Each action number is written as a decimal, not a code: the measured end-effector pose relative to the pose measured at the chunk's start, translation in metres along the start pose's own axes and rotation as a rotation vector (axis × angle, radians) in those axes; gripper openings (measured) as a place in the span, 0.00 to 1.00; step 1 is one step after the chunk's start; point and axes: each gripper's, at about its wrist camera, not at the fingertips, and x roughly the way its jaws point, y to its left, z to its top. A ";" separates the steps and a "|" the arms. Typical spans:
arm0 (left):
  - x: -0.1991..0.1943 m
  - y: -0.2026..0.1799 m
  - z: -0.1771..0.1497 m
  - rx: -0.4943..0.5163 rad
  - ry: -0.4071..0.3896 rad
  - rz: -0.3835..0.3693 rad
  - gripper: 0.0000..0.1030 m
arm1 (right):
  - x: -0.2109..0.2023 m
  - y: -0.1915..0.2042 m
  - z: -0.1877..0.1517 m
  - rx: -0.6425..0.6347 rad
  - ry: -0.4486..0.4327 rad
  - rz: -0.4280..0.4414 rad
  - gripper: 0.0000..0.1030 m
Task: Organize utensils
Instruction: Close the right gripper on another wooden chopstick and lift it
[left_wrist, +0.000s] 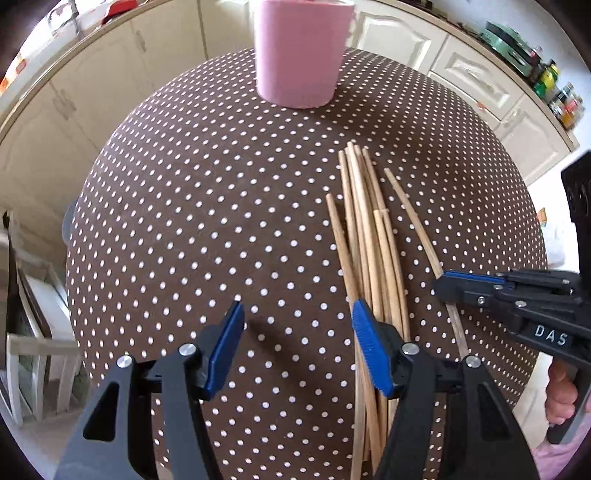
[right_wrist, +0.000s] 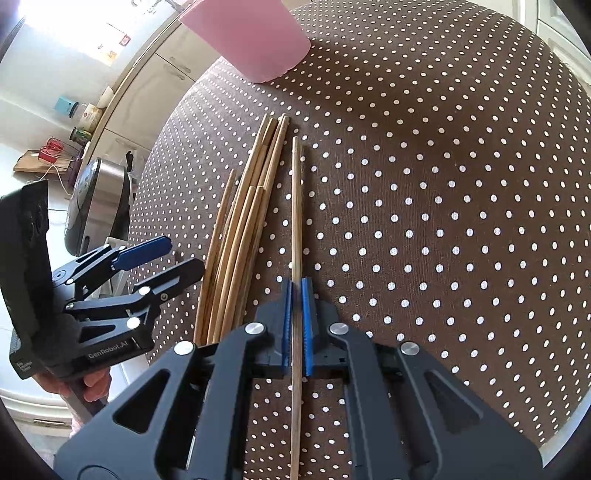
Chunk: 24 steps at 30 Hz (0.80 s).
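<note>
Jaws: right gripper (right_wrist: 296, 295) pinching one chopstick (right_wrist: 296, 206), left gripper (left_wrist: 297, 321) spread, empty. Roughly seven more chopsticks in pile (right_wrist: 243, 221), one pink cup (left_wrist: 301, 51).

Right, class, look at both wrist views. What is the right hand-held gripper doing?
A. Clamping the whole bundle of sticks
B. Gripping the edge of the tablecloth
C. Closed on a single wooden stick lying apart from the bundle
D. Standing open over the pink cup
C: in the right wrist view the right hand-held gripper has its blue pads closed on one wooden stick, beside the bundle and away from the pink cup.
</note>
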 end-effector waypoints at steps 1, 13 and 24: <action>-0.001 0.000 0.000 -0.017 0.008 -0.041 0.59 | 0.000 0.000 0.001 0.000 0.000 0.001 0.06; 0.006 -0.007 -0.014 0.092 -0.014 0.033 0.59 | 0.002 0.005 0.003 0.021 0.003 0.011 0.06; 0.001 0.003 -0.035 0.164 -0.120 0.193 0.60 | 0.004 0.020 0.002 0.000 -0.011 -0.052 0.06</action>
